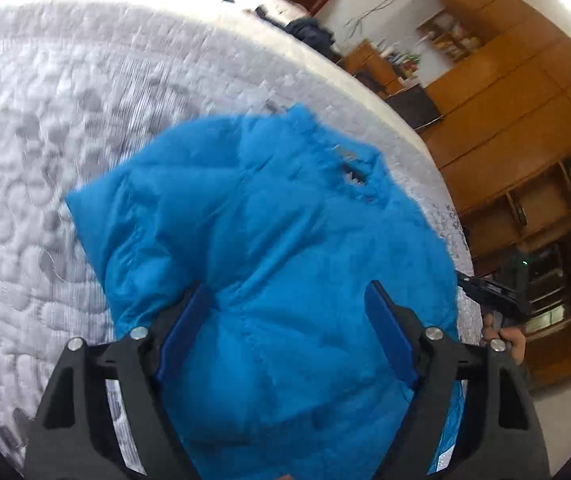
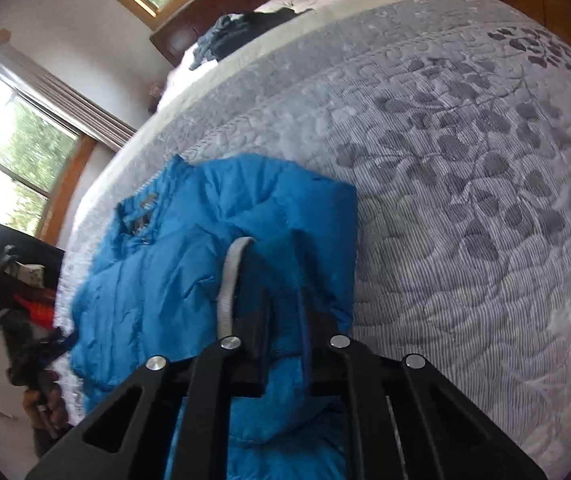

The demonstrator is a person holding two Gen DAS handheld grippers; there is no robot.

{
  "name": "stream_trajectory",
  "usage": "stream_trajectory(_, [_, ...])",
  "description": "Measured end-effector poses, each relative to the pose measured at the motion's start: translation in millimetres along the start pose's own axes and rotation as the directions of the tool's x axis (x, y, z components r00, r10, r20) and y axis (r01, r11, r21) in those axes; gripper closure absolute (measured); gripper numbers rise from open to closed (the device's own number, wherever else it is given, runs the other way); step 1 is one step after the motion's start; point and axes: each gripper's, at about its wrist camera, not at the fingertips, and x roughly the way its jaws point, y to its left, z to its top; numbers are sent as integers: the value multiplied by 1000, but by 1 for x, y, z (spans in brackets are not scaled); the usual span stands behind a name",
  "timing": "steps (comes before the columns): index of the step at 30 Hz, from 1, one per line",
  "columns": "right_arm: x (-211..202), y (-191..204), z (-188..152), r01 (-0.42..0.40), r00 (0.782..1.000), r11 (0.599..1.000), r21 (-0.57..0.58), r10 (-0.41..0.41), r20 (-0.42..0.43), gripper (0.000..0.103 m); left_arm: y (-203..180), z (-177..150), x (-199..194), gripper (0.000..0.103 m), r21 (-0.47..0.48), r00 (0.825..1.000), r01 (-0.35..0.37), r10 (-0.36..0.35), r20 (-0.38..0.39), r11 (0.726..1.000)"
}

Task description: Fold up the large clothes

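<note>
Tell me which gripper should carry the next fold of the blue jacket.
Right, probably. The right gripper is already shut on a fold of the blue jacket, while the left gripper hangs open above it, holding nothing.

Both tongs (image 1: pixel 289 312) (image 2: pixel 281 320) are built of black angular arms, studded with round silver screws; blue pads (image 1: pixel 389 332) line the left pair's fingers.

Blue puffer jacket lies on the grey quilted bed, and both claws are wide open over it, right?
Not quite. The left claw is open above the blue puffer jacket, but the right wrist view shows the right claw shut on a fold of it.
</note>
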Motion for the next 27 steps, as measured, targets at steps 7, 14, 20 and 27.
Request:
stream_trajectory(7, [-65,-3,-52,-113,993,993,-42,111,-46,57,-12,-48,-82,13,21,994,74,-75,73,997])
stream_trajectory(14, [-104,-57,-161,-158,970,987,29,161,-184,44,18,-179,-129,12,-75,995,48,-54,-78,996])
stream_trajectory(20, [-106,-76,-233,-211,925,971,110,235,-299,44,23,-255,-120,12,-137,976,73,-99,-194,988])
stream_trajectory(27, [-98,-53,-273,-288,875,951,113,309,-373,43,18,-274,-90,12,-174,955,126,-167,-244,977])
